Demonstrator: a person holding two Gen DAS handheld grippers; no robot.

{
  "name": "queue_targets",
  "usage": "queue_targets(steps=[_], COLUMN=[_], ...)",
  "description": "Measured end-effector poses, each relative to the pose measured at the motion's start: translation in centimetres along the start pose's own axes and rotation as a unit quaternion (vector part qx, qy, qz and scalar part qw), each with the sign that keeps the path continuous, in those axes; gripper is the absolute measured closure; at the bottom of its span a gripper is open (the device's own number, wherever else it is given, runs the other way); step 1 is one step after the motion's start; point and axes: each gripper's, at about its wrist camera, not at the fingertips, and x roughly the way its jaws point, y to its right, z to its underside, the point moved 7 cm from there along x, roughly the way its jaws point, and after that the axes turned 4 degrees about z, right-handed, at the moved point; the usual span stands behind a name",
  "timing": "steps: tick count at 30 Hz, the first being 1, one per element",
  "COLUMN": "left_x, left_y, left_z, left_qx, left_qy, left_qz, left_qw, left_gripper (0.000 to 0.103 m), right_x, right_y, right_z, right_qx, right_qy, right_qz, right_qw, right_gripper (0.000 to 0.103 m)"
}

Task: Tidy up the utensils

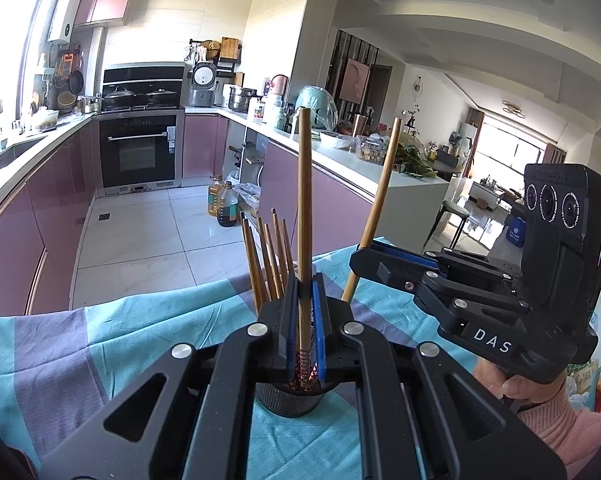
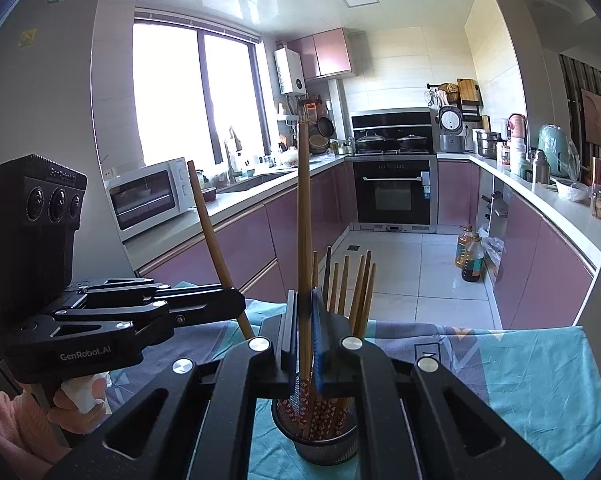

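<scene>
My left gripper (image 1: 305, 282) is shut on an upright wooden chopstick (image 1: 303, 200). Its red-patterned lower end reaches into the black mesh cup (image 1: 288, 402) just below the fingers. Several more chopsticks (image 1: 268, 258) stand in that cup. To the right, my right gripper (image 1: 358, 258) is shut on a second, leaning chopstick (image 1: 380, 196). In the right wrist view, the right gripper (image 2: 303, 298) clamps its chopstick (image 2: 303, 220) over the same cup (image 2: 324, 446). The left gripper (image 2: 236, 304) holds its tilted chopstick (image 2: 209, 232) at the left.
The cup stands on a teal and grey tablecloth (image 1: 140, 320) whose far edge drops to the kitchen floor. Pink cabinets, an oven (image 2: 392, 196) and a microwave (image 2: 152, 196) line the room. Oil bottles (image 2: 470, 256) sit on the floor. A hand in a pink sleeve (image 1: 556, 420) grips the right handle.
</scene>
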Motion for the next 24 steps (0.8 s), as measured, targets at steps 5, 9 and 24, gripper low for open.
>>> queue_targets(steps=[5,9,24], left_x=[0.2,0.3,1.6], left_y=[0.1,0.0,-0.2], left_z=[-0.1,-0.3,-0.9], left_qx=[0.0,-0.001,-0.007], left_qy=[-0.006,-0.01,-0.021], left_qz=[-0.001,-0.001,0.001], left_qw=[1.0,0.9999,0.9997], left_gripper=[0.096,0.095,0.095], right_x=[0.1,0.3,0.8], right_y=[0.0,0.2,0.2], right_z=[0.2,0.3,0.5], right_qx=[0.0,0.001,0.002], right_qy=[-0.005,-0.008,-0.018], right_qz=[-0.001,0.0,0.0], right_qw=[1.0,1.0,1.0], right_gripper=[0.097,0.097,0.097])
